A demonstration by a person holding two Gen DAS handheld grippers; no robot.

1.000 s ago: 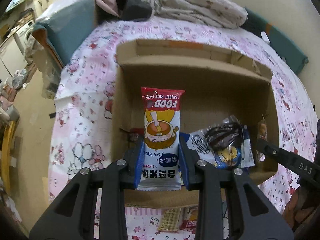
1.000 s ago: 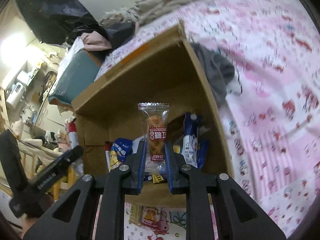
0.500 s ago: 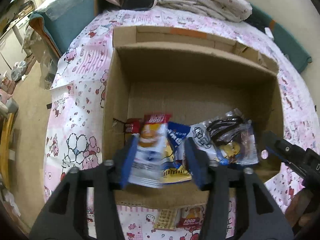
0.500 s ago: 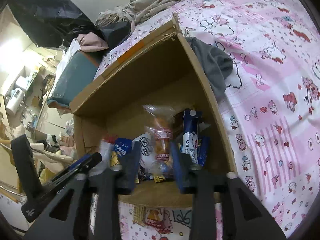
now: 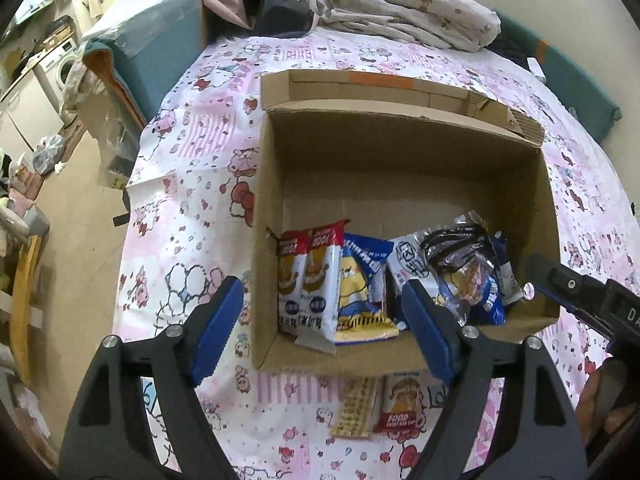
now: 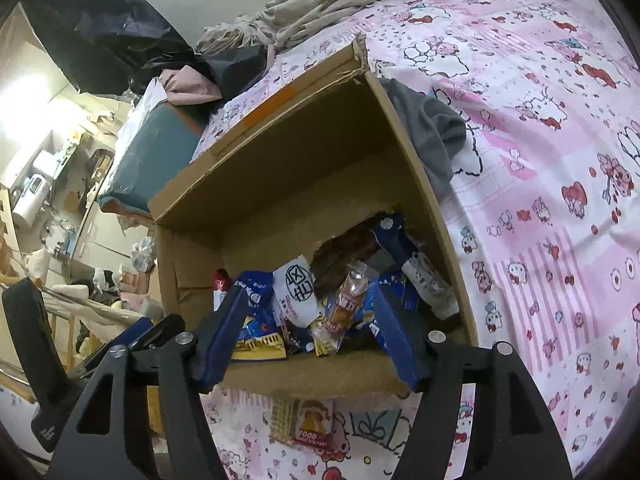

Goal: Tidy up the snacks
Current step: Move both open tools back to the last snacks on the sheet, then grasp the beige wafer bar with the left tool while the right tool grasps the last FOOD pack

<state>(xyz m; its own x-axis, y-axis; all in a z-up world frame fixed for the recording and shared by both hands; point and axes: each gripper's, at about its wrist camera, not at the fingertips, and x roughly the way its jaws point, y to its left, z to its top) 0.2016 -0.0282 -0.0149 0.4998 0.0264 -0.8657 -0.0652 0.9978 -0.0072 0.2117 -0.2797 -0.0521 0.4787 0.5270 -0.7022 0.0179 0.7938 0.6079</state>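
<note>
Right now both of my grippers hang over the near edge of the cardboard box (image 5: pixel 400 184), which sits on the bed sheet (image 5: pixel 192 184) with its pink cartoon print. My left gripper (image 5: pixel 326 326) has its two blue-padded fingers (image 5: pixel 218 326) spread wide apart and holds nothing. My right gripper (image 6: pixel 310 334) is the same: two fingers apart, nothing between them.

Inside the box, the snacks lie bunched along the near wall. At the left end I count two red-and-white rice cake packs (image 5: pixel 308 280) side by side, touching. Just beside them lies one blue and yellow pack (image 5: pixel 360 288), then one white pack with a black round mark (image 5: pixel 408 264), then one clear wrapper with black print (image 5: pixel 460 252) on top of the dark blue packs (image 5: pixel 490 304); how many of those there are I cannot tell. From my right wrist I also see one small clear-wrapped cake (image 6: pixel 348 300) lying tilted on the pile.

Outside the box, on the sheet just below its near wall, two more snacks wait side by side: one wafer bar (image 5: pixel 354 408) and one red rice cake pack (image 5: pixel 400 408).
</note>
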